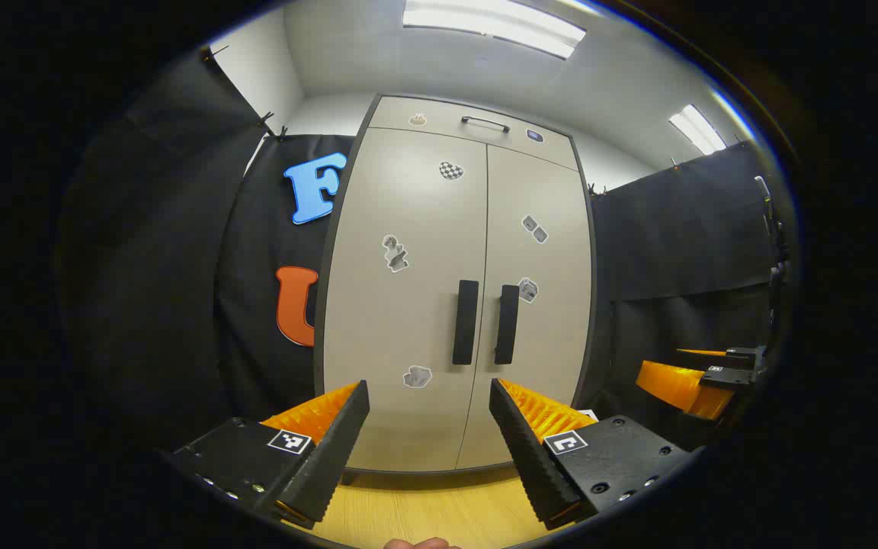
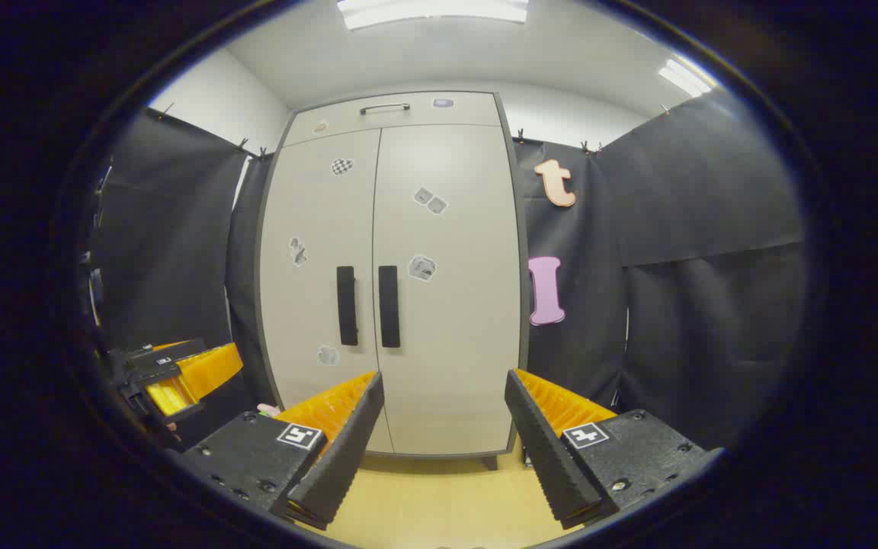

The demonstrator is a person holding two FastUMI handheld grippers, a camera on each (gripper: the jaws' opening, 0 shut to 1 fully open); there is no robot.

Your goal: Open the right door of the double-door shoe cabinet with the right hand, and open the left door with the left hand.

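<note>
Facing the shoe cabinet (image 1: pixel 454 290), the left gripper (image 1: pixel 430 435) hangs well short of it with its jaws spread wide and nothing between them. Both doors are closed: the left door (image 1: pixel 401 305) and right door (image 1: pixel 538 320) meet at the centre, where the left handle (image 1: pixel 465 322) and right handle (image 1: pixel 506 324) stand side by side. The right gripper (image 2: pixel 444 427), likewise wide open and empty, points at the right door's lower part.
</note>
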